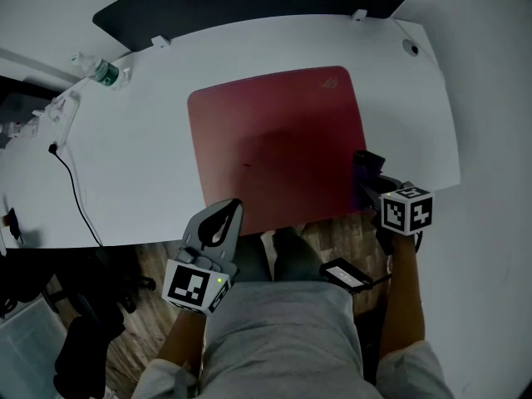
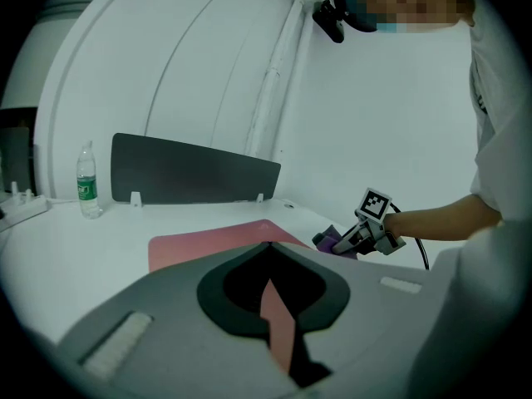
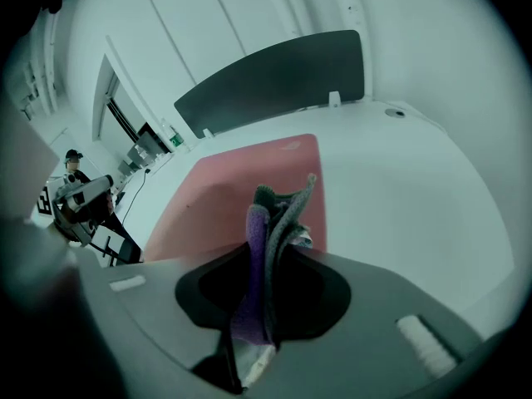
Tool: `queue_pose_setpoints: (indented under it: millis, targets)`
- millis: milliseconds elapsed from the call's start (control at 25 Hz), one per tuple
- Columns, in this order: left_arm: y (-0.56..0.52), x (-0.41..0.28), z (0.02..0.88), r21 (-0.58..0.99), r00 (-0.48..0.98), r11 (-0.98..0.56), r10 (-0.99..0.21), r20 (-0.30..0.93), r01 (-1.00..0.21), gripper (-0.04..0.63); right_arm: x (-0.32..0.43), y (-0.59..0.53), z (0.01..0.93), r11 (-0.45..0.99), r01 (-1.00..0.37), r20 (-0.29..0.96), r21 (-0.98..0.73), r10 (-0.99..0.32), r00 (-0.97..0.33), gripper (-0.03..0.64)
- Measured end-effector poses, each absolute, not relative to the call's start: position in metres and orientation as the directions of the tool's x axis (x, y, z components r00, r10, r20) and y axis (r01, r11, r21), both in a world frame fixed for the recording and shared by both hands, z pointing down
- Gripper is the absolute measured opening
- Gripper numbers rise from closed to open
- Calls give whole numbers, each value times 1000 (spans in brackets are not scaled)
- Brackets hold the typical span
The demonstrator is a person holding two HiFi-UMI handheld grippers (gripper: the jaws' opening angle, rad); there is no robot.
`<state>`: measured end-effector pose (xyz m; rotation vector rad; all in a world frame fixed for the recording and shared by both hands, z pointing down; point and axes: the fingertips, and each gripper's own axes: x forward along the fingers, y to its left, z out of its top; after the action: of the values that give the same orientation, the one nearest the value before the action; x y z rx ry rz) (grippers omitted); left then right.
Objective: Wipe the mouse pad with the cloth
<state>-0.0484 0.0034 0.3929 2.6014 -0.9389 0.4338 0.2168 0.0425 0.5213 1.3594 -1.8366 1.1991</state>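
Observation:
A red mouse pad (image 1: 278,144) lies flat in the middle of the white desk (image 1: 133,165). My right gripper (image 1: 364,163) is at the pad's front right corner, shut on a bunched purple cloth (image 3: 268,231). The cloth (image 1: 366,169) sticks out past the jaw tips over the pad's right edge (image 3: 307,189). My left gripper (image 1: 232,206) sits at the pad's front left corner by the desk's front edge, jaws together with nothing between them. In the left gripper view its tips (image 2: 268,246) point across the pad (image 2: 208,243) towards the right gripper (image 2: 353,238).
A water bottle (image 1: 101,72) and a white power strip (image 1: 63,106) stand at the desk's far left, with a black cable (image 1: 76,196) running to the front edge. A dark divider panel (image 1: 249,2) lines the back. A small black device (image 1: 345,274) hangs at the person's waist.

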Motion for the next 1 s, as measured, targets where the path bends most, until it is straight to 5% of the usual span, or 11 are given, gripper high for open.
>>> queue_pose_setpoints:
  millis: [400, 1000]
  targets:
    - [36, -3, 406, 193, 704, -707, -559, 438, -681, 20, 253, 75, 564, 114, -929, 854, -352, -368, -369, 92]
    - [39, -127, 407, 187, 643, -638, -621, 448, -747, 20, 147, 64, 569, 132, -916, 859, -379, -318, -401, 92]
